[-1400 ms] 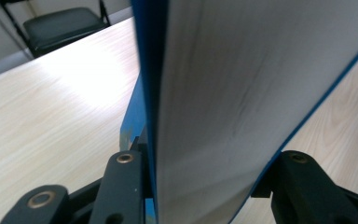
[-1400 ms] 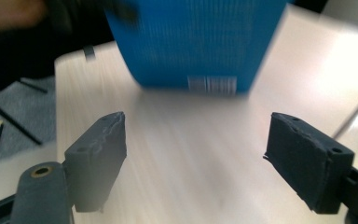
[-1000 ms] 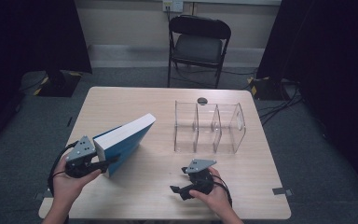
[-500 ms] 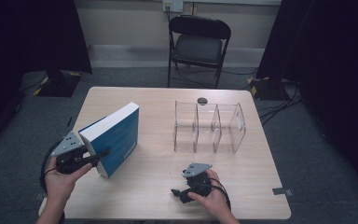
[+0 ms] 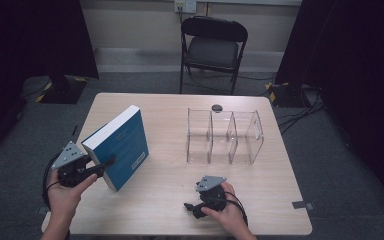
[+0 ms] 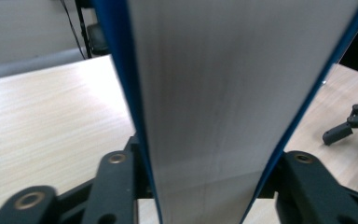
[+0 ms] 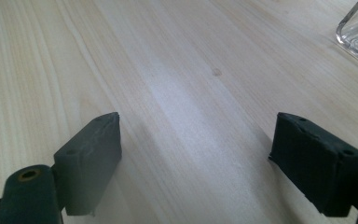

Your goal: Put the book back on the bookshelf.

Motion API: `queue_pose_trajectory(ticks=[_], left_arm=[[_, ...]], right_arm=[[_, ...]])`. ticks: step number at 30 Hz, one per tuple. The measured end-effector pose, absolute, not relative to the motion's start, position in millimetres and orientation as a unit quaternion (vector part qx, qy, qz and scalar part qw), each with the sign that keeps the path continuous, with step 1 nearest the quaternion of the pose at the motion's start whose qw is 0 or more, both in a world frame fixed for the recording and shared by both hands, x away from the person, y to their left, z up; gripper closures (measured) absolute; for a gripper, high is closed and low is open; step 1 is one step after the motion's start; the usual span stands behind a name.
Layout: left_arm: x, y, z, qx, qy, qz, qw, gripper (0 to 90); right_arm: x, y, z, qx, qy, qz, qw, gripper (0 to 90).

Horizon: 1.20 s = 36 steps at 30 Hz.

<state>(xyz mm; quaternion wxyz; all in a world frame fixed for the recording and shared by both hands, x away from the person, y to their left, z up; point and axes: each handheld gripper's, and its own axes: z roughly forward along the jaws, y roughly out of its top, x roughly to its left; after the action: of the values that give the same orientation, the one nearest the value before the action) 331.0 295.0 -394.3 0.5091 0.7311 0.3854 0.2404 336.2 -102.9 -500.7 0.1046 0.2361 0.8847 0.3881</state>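
L gripper (image 5: 111, 162) jaws have just been easing apart but clamp thick blue-covered paperback book (image 5: 122, 145) by fore-edge, white page block (image 6: 223, 107) between pads. Book stands on edge, tilted, at table's L side. Judged: heavy-ish, stiff block, glossy cover may slip; grip low, across full thickness. R gripper (image 5: 189, 206) wide, empty, resting on pale wood table (image 5: 170, 200). Beyond: clear acrylic divider rack (image 5: 225, 136), well apart from book.

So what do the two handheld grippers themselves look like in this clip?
Both are black. The left gripper and the right gripper each carry a grey three-cornered plate on top, and a black cable loops from each near the wrist. Close up, the right gripper's pads are flat, blocky and dark, with small round holes; the left gripper's arms show brass-coloured rivets. Forearms are bare; no sleeves visible.
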Motion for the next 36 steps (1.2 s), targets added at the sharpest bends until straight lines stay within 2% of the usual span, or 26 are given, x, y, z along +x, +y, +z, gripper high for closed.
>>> queue_pose_trajectory(ticks=[10, 16, 19, 32, 36], left_arm=[[335.4, 286.6, -397.4, 0.731, 0.376, 0.258, 0.507, 47.9], [337.1, 286.7, -397.8, 0.731, 0.366, 0.266, 0.512, 50.8], [337.0, 286.8, -396.5, 0.733, 0.371, 0.258, 0.508, 55.4], [336.6, 286.1, -392.7, 0.742, 0.373, 0.252, 0.497, 59.8], [334.6, 285.0, -393.1, 0.745, 0.365, 0.235, 0.506, 61.2]], right_arm=[[336.1, -102.9, -500.8, 0.236, 0.885, 0.388, 0.105, 15.0], [336.1, -102.9, -500.8, 0.236, 0.885, 0.388, 0.104, 15.0], [336.1, -102.9, -500.8, 0.236, 0.885, 0.388, 0.105, 15.0], [336.0, -102.9, -500.8, 0.236, 0.885, 0.388, 0.105, 15.0], [336.2, -103.1, -500.8, 0.236, 0.885, 0.388, 0.104, 15.1]])
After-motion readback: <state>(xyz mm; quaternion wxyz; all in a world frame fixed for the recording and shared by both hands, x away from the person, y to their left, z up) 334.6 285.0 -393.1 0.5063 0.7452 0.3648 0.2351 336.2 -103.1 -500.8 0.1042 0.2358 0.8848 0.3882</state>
